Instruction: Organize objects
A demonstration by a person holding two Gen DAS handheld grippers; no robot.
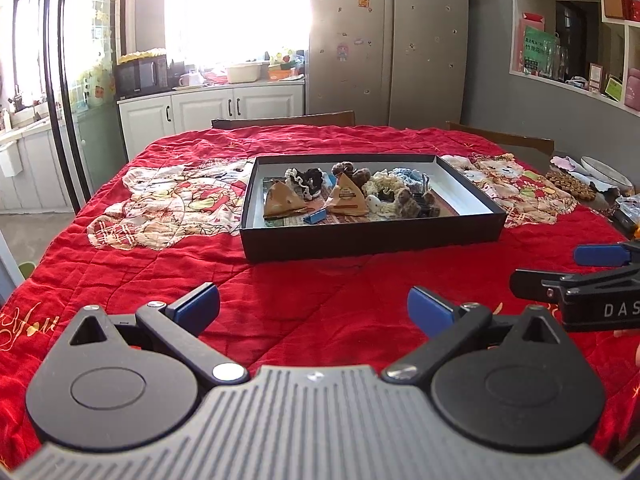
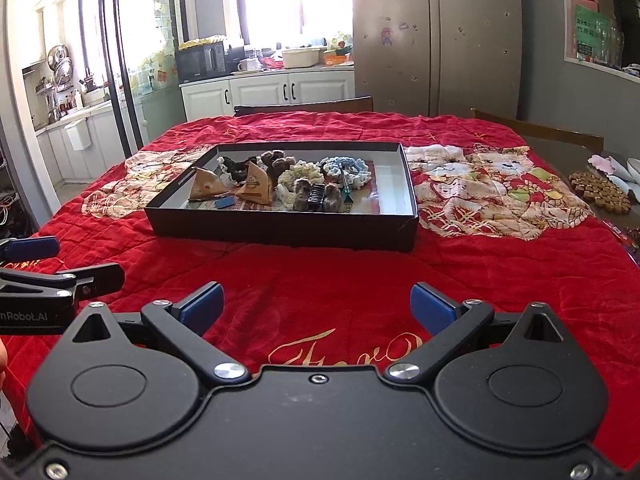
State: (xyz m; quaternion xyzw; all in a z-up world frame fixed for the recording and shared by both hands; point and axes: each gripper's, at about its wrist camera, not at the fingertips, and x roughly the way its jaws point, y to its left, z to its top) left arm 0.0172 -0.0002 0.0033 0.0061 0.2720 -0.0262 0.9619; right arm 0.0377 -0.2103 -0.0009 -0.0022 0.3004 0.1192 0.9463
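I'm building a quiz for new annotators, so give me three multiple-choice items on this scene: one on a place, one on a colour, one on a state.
1. Where do the crocheted scrunchies lie?
A. inside the black tray
B. on the bare quilt
C. on the kitchen counter

2. What colour is the quilt under the tray?
A. green
B. red
C. white

3. How do the left gripper and right gripper stand?
A. both shut on items
B. one open, one shut
C. both open and empty

Answers: 1 A, they sit within the tray's walls beside two triangular packets; 2 B, red cloth surrounds the tray; 3 C, each pair of blue pads is spread apart with nothing between.
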